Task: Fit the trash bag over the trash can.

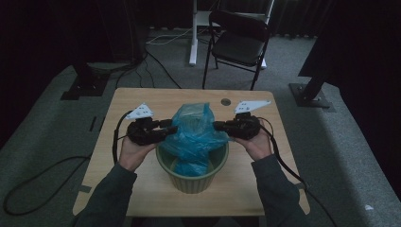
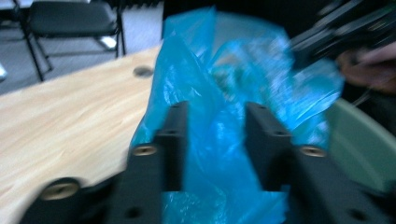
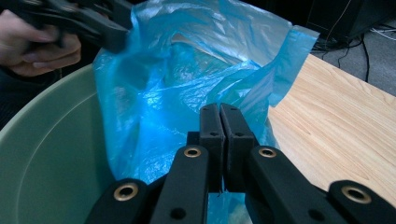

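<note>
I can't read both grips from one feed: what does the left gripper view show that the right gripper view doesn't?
Left gripper view alone: the left gripper with jaws apart, blue film between them unpinched, plus the folding chair and the table's round hole. Right gripper view alone: the right gripper shut, apparently nipping the bag's edge. Both: the blue plastic bag, green bin and wooden table.

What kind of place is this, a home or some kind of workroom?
Probably a workroom or recording studio, not a home. Grey carpet with loose cables across it, a black folding chair, dark curtains behind, and heavy stand bases beside a small wooden table all suggest it.
</note>
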Motion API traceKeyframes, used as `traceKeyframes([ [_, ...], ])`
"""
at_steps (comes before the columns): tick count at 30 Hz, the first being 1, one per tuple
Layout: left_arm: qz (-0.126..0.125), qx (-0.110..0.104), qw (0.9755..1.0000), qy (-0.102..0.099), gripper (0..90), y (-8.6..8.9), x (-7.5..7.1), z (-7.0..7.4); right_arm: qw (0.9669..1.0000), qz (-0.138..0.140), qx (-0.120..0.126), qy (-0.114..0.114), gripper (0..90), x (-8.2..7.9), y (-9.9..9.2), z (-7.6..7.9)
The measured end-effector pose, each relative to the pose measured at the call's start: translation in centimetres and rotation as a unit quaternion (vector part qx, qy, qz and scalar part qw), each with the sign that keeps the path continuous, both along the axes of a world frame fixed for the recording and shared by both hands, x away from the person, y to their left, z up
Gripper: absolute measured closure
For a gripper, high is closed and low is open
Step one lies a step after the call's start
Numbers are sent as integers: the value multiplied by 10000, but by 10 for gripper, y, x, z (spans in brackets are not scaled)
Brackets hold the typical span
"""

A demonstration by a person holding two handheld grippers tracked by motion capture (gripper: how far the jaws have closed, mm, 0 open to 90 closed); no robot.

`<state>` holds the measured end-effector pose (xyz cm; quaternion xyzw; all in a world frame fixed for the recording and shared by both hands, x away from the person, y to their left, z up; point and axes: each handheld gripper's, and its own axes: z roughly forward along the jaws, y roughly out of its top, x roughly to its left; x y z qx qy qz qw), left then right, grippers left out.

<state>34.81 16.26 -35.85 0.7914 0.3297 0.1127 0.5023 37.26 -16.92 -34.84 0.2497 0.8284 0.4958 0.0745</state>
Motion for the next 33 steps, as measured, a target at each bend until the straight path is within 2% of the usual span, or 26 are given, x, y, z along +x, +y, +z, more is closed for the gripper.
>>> traceKeyframes([
  [4,40,37,9999,-112,846,2,-9,-2,10000,90,-16,-29,885,-7,-2,2],
  [6,61,9,9998,-197,887,6,-16,-2,9999,126,-69,-55,885,-12,-3,3],
  [13,132,-130,9991,-379,892,25,-46,-9,9996,263,-133,-45,895,-33,-9,-6],
  [15,158,-103,9991,-391,892,29,-53,-11,9996,270,-123,-28,895,-38,-12,-9],
  [20,202,-132,9991,-340,891,39,-64,-22,9996,280,-99,31,897,-49,-21,-15],
  [22,199,-295,9988,-326,892,42,-68,-25,9995,278,-122,49,897,-52,-23,-17],
  [25,208,-345,9986,-351,890,45,-75,-26,9994,298,-147,80,897,-57,-25,-20],
  [33,71,-323,9988,-347,887,49,-95,-32,9980,612,0,130,894,-76,-34,-20],
])
